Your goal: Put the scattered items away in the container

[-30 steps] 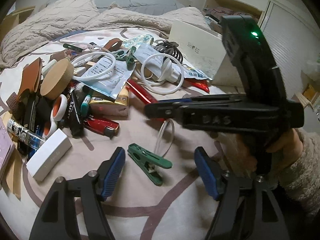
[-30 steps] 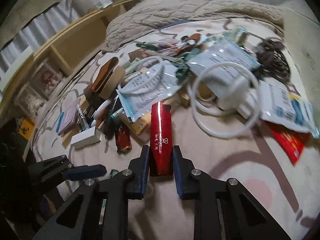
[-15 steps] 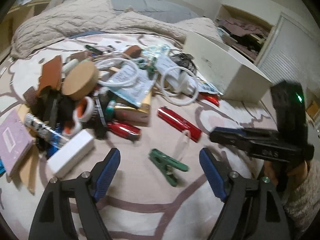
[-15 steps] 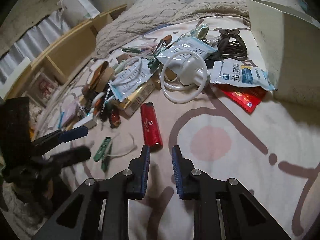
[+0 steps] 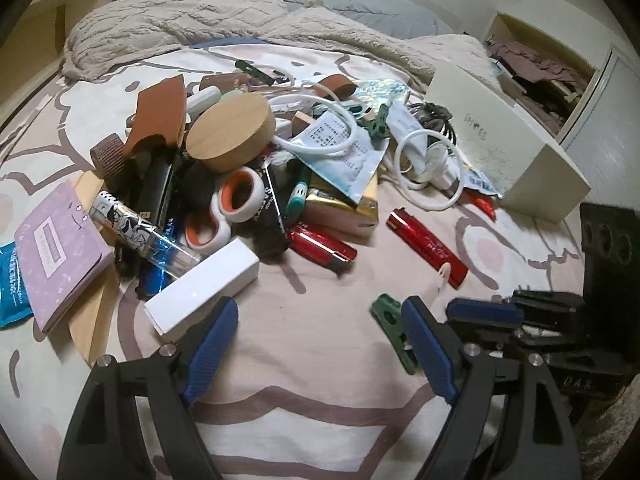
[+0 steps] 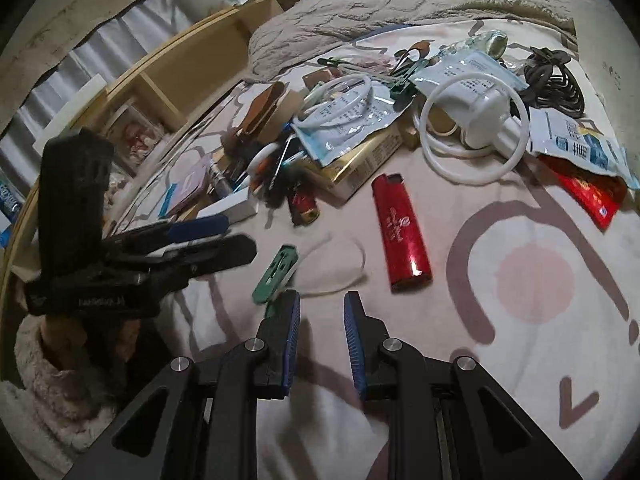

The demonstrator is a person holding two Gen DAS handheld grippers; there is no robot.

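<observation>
Clutter [image 5: 248, 168] heaped on the bedspread [image 5: 320, 368], white box [image 5: 508, 148] at its right edge. Left view: left gripper [image 5: 320, 344] tilted down over bare sheet, jaws spread wide after just opening, nothing between them; green clip [image 5: 390, 320] just beside its right finger; red lighter [image 5: 426, 248] beyond. Right gripper [image 5: 486, 312] at right. Right view: right gripper [image 6: 320, 328] angled down, jaws nearly closed, empty. Lighter [image 6: 400, 232] ahead, clip [image 6: 276, 268] left. Left gripper [image 6: 216, 236] held by sleeved hand [image 6: 68, 336].

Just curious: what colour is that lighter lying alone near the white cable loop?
Shiny red lighter, clearest in the right wrist view.
</observation>
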